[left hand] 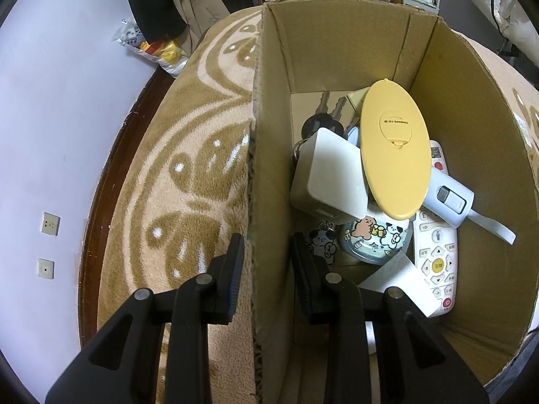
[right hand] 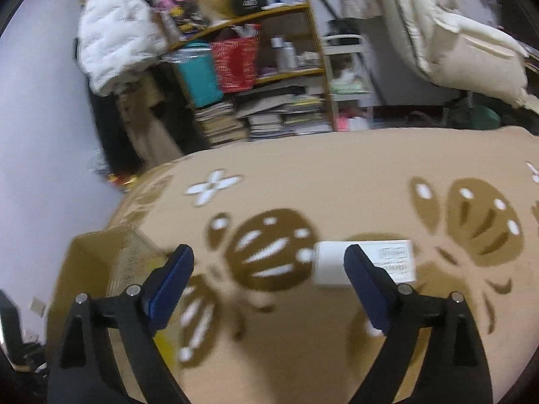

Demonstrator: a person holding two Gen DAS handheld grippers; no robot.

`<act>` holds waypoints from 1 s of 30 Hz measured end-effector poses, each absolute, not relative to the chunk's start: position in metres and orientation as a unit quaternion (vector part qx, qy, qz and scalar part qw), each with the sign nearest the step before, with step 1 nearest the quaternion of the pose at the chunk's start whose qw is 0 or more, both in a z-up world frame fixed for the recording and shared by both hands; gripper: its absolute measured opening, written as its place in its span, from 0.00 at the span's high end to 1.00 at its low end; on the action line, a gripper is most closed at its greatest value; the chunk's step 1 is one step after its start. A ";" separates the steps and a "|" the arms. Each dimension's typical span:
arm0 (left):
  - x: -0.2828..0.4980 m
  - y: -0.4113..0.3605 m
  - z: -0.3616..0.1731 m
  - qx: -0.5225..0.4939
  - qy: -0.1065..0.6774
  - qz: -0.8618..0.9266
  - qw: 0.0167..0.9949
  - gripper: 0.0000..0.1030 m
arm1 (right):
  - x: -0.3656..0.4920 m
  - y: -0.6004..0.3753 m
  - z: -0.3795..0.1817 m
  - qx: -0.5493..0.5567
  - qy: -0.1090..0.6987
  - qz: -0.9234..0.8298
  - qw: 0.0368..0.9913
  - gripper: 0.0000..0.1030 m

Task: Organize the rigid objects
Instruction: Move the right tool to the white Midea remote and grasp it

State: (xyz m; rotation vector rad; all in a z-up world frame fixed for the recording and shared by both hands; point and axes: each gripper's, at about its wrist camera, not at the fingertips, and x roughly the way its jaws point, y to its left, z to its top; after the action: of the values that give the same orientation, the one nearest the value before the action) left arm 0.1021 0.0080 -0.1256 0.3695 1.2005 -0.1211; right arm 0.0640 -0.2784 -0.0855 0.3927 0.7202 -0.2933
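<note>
Patterned blanket (right hand: 337, 175) underlies everything. Left gripper (left hand: 267, 262) straddles the box (left hand: 269, 134) wall, fingers spread — it could tip; right gripper (right hand: 269, 269), fingers spread, may miss the adapter (right hand: 331, 264).

Patterned rug (right hand: 337, 175) carries cardboard box (left hand: 337, 43) and, seemingly, white adapter (right hand: 363, 262).

Pale wall (left hand: 50, 101), dark baseboard (left hand: 111, 168), tan floral rug (right hand: 337, 175), cluttered wooden bookshelf (right hand: 269, 67) behind.
</note>
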 end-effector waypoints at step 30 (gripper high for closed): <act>0.103 0.005 -0.127 0.182 0.564 -0.050 0.804 0.72 | 0.119 -0.365 -0.165 0.178 0.481 -0.077 0.855 0.00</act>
State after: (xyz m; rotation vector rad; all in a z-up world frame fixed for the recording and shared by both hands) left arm 0.1031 0.0045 -0.1271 0.3893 1.2084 -0.1074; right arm 0.1192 -0.3648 -0.1648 0.3750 1.0116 -0.1616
